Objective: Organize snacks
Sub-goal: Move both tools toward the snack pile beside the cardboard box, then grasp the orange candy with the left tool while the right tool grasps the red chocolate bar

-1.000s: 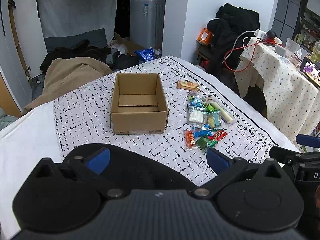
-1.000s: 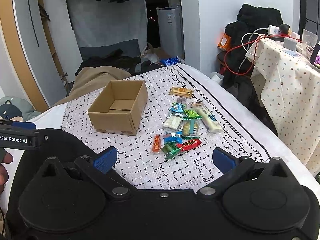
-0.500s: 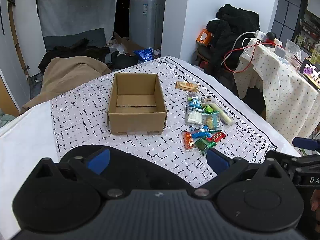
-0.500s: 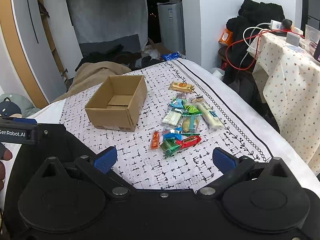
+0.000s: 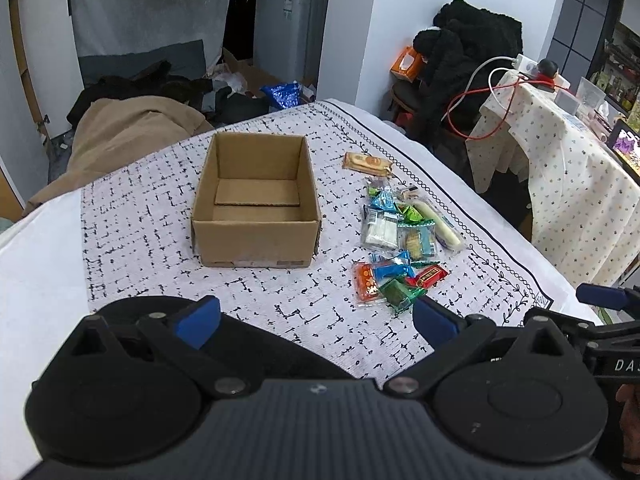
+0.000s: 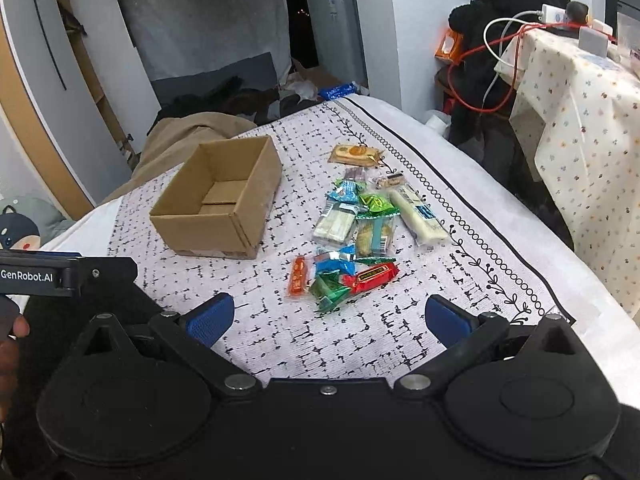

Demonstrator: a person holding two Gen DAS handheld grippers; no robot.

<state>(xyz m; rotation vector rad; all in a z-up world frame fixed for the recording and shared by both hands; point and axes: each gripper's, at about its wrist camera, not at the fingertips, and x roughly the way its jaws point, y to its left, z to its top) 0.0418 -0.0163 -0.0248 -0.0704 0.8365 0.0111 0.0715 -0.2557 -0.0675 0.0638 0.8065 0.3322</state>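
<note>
Box (image 5: 256, 236) open, snacks (image 6: 352, 232) just beside, both fingers spread.

This is a lived-in home, likely a bedroom or spare room. A washing machine (image 5: 292, 28) stands in the far doorway, dark clothes (image 5: 472, 44) are heaped against the wall, a tan blanket (image 5: 132, 128) lies beyond the table's far left corner, and a floral cloth (image 6: 580, 112) drapes a side table strung with charger cables (image 6: 496, 60).

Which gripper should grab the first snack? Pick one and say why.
Right, probably. The right gripper is open with the snacks straight ahead between its fingers. The left gripper, also open, faces the empty box, with the snacks off to its right.
</note>
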